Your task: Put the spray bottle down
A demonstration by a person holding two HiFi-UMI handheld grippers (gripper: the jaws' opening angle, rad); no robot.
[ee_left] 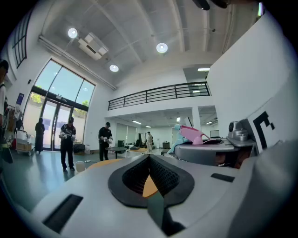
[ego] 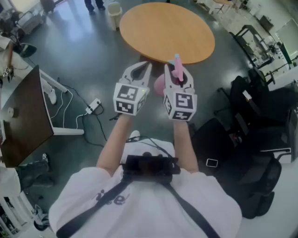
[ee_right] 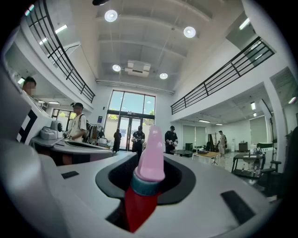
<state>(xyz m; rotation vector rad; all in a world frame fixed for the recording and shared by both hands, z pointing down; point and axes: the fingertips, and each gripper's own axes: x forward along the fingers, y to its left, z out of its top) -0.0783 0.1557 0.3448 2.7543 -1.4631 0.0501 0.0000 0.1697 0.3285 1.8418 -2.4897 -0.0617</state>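
My right gripper [ego: 178, 74] is shut on the spray bottle [ego: 177, 66], held level in front of me. The bottle's pink spray head and teal collar stick up between the jaws, and its red body [ee_right: 139, 204] hangs below them in the right gripper view. In the left gripper view the pink head [ee_left: 193, 135] shows off to the right. My left gripper [ego: 148, 66] is beside the right one, shut, with nothing between its jaws [ee_left: 150, 157]. A round wooden table [ego: 163, 28] stands just beyond both grippers, its near edge under their tips.
Black chairs and bags [ego: 251, 139] crowd the floor at the right. A dark desk [ego: 23, 116] stands at the left, with a power strip and cables [ego: 93, 106] on the floor. A white bin [ego: 113, 14] sits beyond the table. People [ee_left: 67, 142] stand far off.
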